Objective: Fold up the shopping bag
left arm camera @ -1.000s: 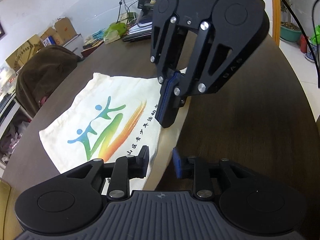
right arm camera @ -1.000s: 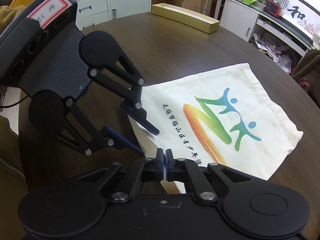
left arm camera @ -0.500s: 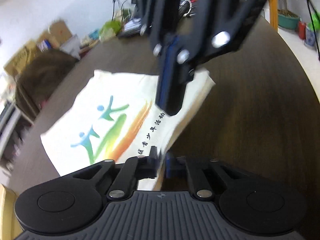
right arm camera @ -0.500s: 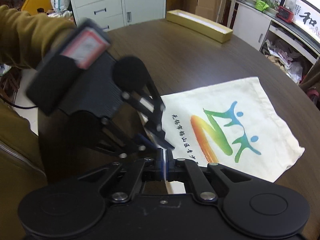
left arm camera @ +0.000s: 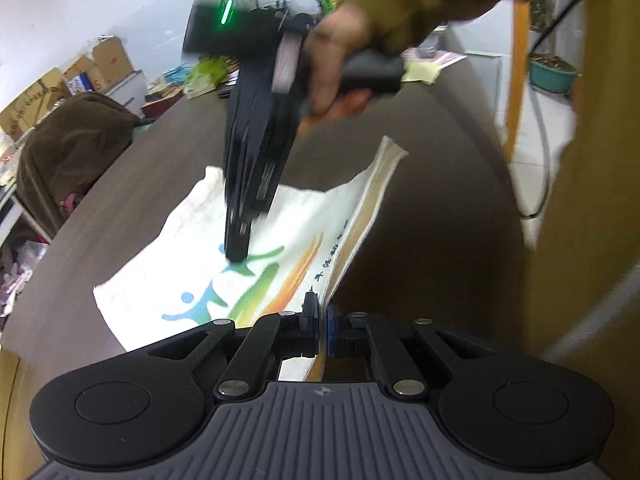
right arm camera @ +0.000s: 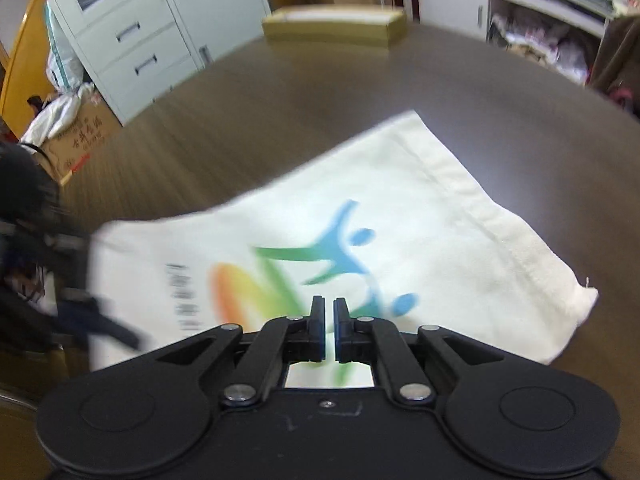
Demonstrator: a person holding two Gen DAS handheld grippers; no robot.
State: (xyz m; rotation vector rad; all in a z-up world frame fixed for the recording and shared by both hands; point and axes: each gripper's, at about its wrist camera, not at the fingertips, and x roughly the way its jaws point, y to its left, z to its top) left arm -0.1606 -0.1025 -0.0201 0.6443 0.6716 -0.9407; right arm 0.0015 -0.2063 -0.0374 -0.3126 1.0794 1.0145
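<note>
Dark brown wood grain covered the round table [right arm camera: 360, 92], and the white cloth shopping bag [right arm camera: 420, 208] lay on it with one edge lifted off the surface. Behind the table stood a white cabinet [right arm camera: 152, 40] with drawers, and a long yellow box [right arm camera: 334, 26] rested at the table's far rim; whether anything was in it could not be told. On the floor beside the cabinet sat a cardboard box [right arm camera: 82, 142] printed with red characters too blurred to read. More cardboard boxes [left arm camera: 102, 66] were stacked against the far wall.

The bag carried a print of blue and green figures over an orange-to-green swoosh, with a row of black characters along one side, smeared by motion and unreadable.

The left gripper [left arm camera: 320, 318] was clamped on the bag's raised edge, cloth pinched between its pads. The right gripper [right arm camera: 329, 330] hung over the printed figures, its fingers [right arm camera: 316, 332] close together with a narrow slit between them and nothing held. A hand [left arm camera: 340, 52] in a mustard sleeve gripped its handle.
</note>
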